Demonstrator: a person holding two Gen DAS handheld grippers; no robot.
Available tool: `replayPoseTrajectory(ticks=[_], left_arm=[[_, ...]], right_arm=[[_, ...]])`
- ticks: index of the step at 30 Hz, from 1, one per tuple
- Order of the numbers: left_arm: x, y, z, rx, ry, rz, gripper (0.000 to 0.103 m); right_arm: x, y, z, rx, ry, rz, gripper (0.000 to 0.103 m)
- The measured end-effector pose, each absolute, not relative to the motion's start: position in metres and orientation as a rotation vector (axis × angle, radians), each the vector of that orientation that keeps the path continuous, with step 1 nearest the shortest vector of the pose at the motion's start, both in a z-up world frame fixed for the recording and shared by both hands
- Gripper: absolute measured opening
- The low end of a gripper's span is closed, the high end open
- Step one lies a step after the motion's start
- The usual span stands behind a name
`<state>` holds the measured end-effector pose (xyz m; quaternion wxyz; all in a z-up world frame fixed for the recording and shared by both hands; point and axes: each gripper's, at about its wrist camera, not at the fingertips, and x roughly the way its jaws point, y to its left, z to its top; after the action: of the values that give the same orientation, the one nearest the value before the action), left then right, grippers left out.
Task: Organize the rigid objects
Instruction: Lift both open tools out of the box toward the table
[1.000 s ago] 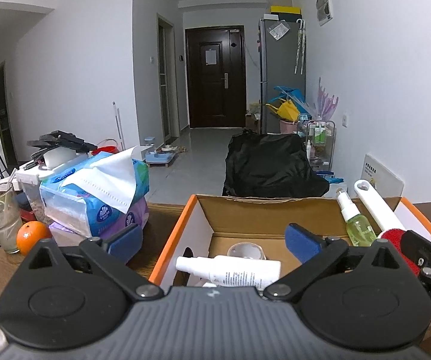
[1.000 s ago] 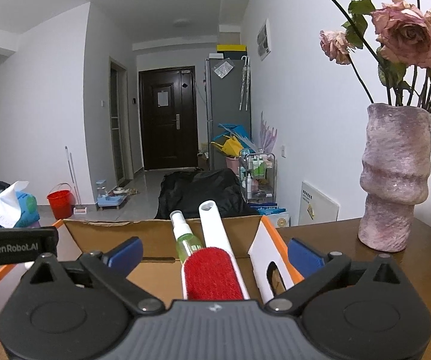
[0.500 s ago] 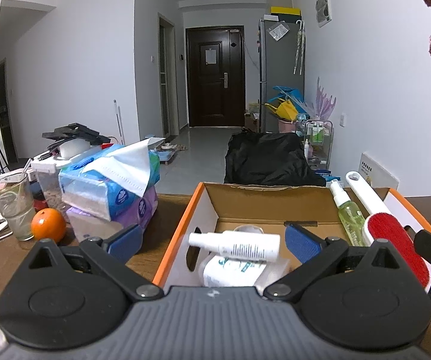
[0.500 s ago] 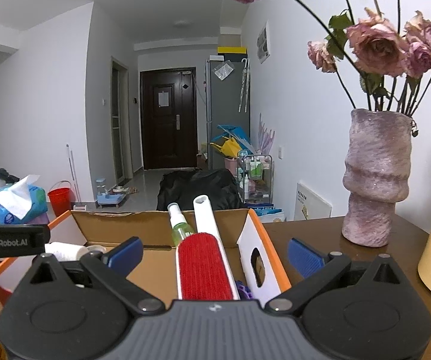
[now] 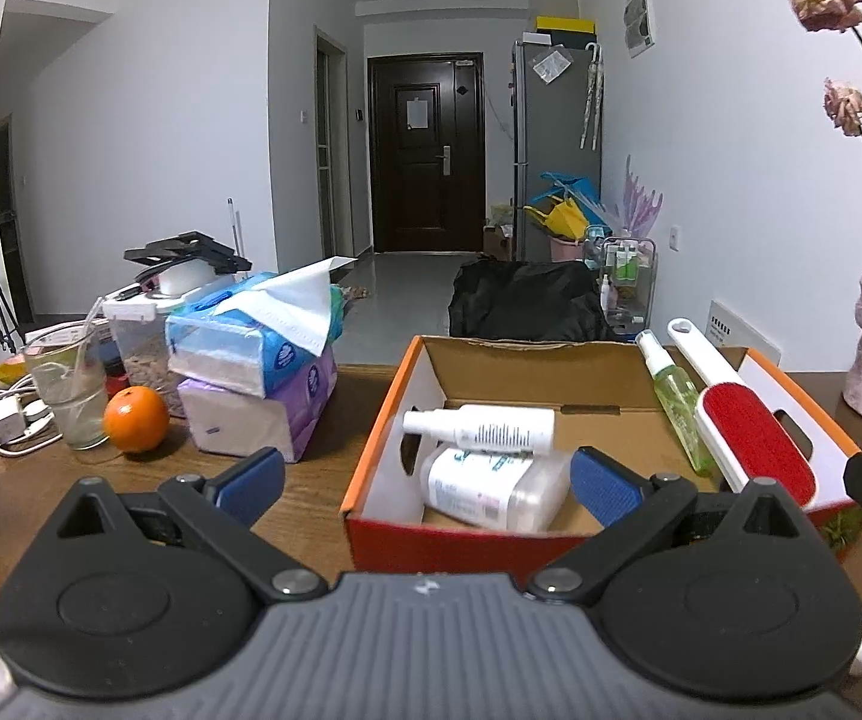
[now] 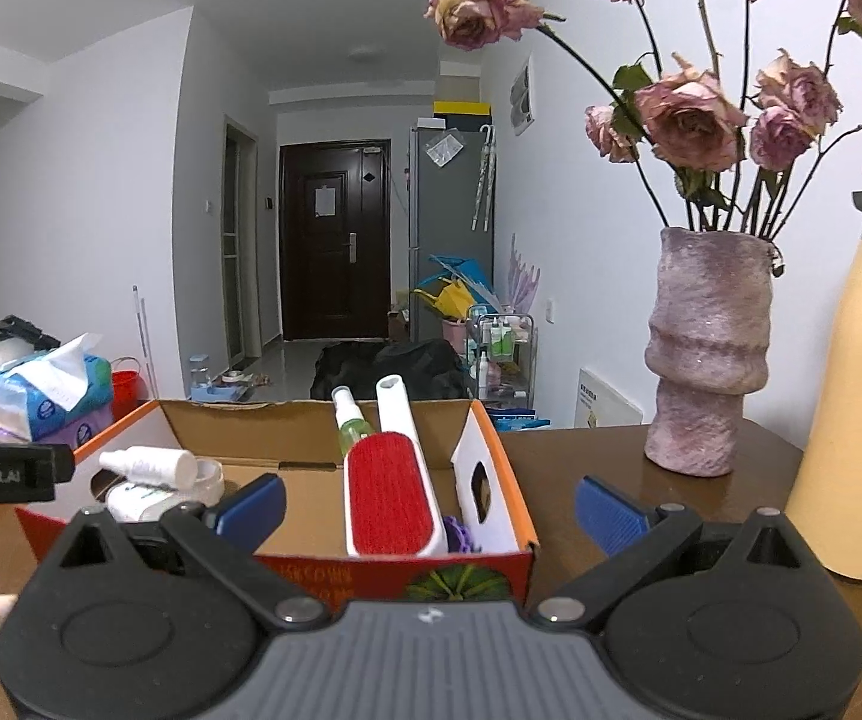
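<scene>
An orange cardboard box (image 5: 371,456) (image 6: 509,480) stands on the wooden table. Inside lie a white spray bottle (image 5: 479,429) (image 6: 146,463) on a clear white-labelled bottle (image 5: 491,489), a green spray bottle (image 5: 674,399) (image 6: 352,423) and a red-and-white lint brush (image 5: 749,438) (image 6: 392,495) leaning on the right wall. My left gripper (image 5: 425,483) is open and empty, in front of the box's near wall. My right gripper (image 6: 428,507) is open and empty, in front of the box's right corner.
Stacked tissue packs (image 5: 257,360), an orange (image 5: 135,418), a glass (image 5: 68,396) and cables (image 5: 5,420) stand left of the box. A pink vase of dried roses (image 6: 707,354) and a yellow bottle (image 6: 857,396) stand on the right.
Both grippers have pulled back and up from the box; its front wall and contents now show in full. Both stay open and empty.
</scene>
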<state>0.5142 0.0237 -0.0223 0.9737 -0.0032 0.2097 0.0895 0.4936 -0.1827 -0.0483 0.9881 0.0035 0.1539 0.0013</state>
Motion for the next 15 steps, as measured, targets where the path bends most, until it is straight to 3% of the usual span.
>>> replayPoseTrajectory(ticks=[15], left_arm=[[0.464, 0.031, -0.029, 0.007, 0.451, 0.181, 0.103]], right_arm=[[0.444, -0.193, -0.053, -0.023, 0.329, 0.006, 0.103]])
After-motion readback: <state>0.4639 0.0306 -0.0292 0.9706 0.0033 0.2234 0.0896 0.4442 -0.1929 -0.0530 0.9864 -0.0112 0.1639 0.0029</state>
